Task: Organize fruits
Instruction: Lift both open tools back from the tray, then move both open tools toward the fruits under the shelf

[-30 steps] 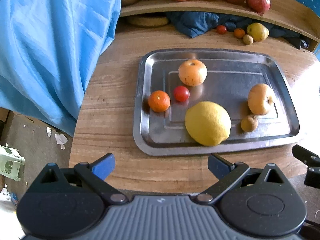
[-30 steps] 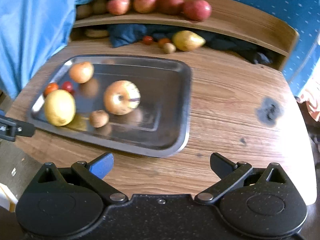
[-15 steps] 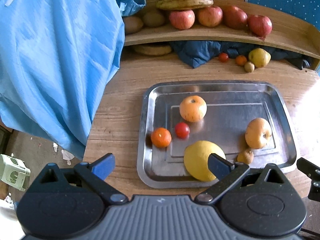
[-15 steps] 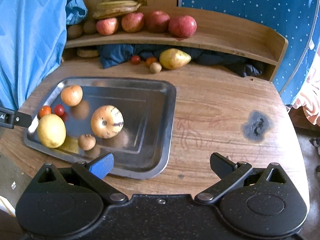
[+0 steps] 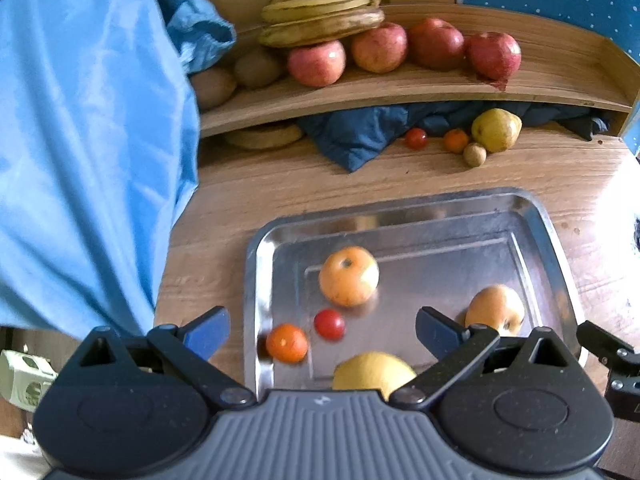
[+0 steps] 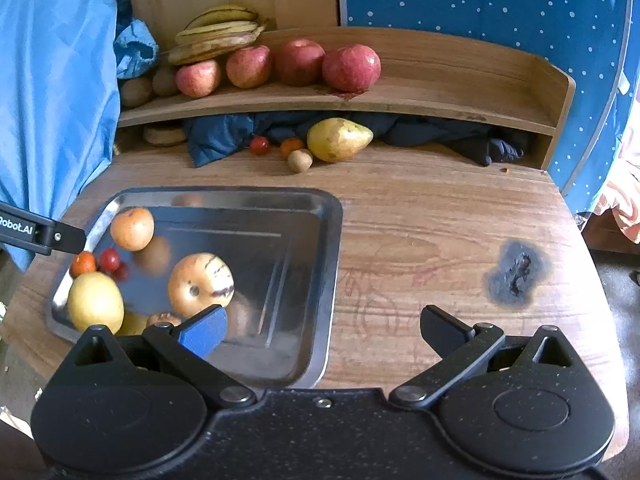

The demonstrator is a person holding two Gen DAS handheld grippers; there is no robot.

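A steel tray (image 5: 448, 204) (image 6: 332, 264) lies on the wooden table. It holds an orange (image 5: 349, 275) (image 6: 132, 228), a small tangerine (image 5: 287, 342) (image 6: 83, 263), a cherry tomato (image 5: 329, 323) (image 6: 109, 259), a large yellow lemon (image 5: 372, 370) (image 6: 95, 301), a striped yellow-orange fruit (image 5: 495, 310) (image 6: 200, 285) and a small brown fruit (image 6: 165, 318). My left gripper (image 5: 322, 330) is open and empty above the tray's near left part. My right gripper (image 6: 322, 330) is open and empty above the tray's near right edge.
A wooden shelf (image 6: 440, 92) at the back carries bananas (image 6: 218, 36), red apples (image 6: 298, 62) and kiwis (image 6: 138, 90). Below it lie a dark blue cloth (image 6: 224, 132), a pear (image 6: 338, 139), a tomato, a tangerine and a kiwi. A blue sheet (image 5: 80, 140) hangs at the left. A burn mark (image 6: 516, 276) is on the right.
Both grippers have pulled back and risen from the tray. The shelf and bananas have come into view. The fruits have not moved on the tray.
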